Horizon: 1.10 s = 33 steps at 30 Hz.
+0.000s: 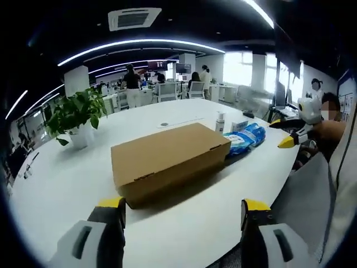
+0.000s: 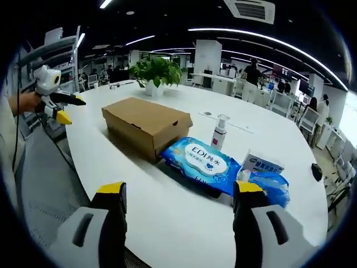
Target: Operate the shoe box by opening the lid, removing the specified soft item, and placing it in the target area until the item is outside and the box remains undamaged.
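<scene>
A closed brown cardboard shoe box [image 1: 167,159] lies on the white round table [image 1: 61,178], lid down. My left gripper [image 1: 184,206] hovers open a little short of it, with nothing between its yellow-tipped jaws. The right gripper [image 1: 280,134] hangs open off the table's right edge, held by a hand. In the right gripper view the box [image 2: 146,124] sits ahead and to the left, and a blue wet-wipe pack [image 2: 203,161] lies against its near end. My right gripper [image 2: 179,192] is open and holds nothing. The left gripper [image 2: 72,110] shows at far left.
A small pump bottle [image 2: 220,131] and a small white-blue carton [image 2: 262,164] stand behind the wipes. A potted plant [image 2: 155,71] stands at the table's far side. A person's light sleeve [image 1: 312,190] fills the right edge. Desks, chairs and people stand in the office behind.
</scene>
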Motion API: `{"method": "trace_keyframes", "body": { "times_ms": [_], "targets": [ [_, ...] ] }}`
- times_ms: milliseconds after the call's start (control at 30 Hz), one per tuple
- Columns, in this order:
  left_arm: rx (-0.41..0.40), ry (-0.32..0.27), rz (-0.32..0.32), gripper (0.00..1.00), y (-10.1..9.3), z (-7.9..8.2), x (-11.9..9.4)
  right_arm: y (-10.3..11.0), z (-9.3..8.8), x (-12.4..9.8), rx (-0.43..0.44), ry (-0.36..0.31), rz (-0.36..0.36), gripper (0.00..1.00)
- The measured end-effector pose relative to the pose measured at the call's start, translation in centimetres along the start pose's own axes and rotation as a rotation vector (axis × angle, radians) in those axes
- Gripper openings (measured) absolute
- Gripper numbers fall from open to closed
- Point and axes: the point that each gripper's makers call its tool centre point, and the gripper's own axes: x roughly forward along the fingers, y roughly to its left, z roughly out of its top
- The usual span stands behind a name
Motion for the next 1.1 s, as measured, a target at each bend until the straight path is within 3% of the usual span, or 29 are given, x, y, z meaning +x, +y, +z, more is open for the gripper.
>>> {"method": "trace_keyframes", "body": {
  "times_ms": [300, 633, 1100],
  "targets": [
    [-0.018, -0.016, 0.023, 1.0, 0.0, -0.4, -0.7, 0.0, -0.1, -0.9, 0.029, -0.012, -0.016, 0.86],
    [-0.042, -0.037, 0.054, 1.0, 1.2, -0.6, -1.1, -0.3, -0.5, -1.8, 0.015, -0.014, -0.039, 0.96],
    [-0.032, -0.023, 0.059, 1.0, 1.3, -1.2, -1.0, -0.9, -0.9, -2.0, 0.023, -0.001, -0.045, 0.96]
  ]
}}
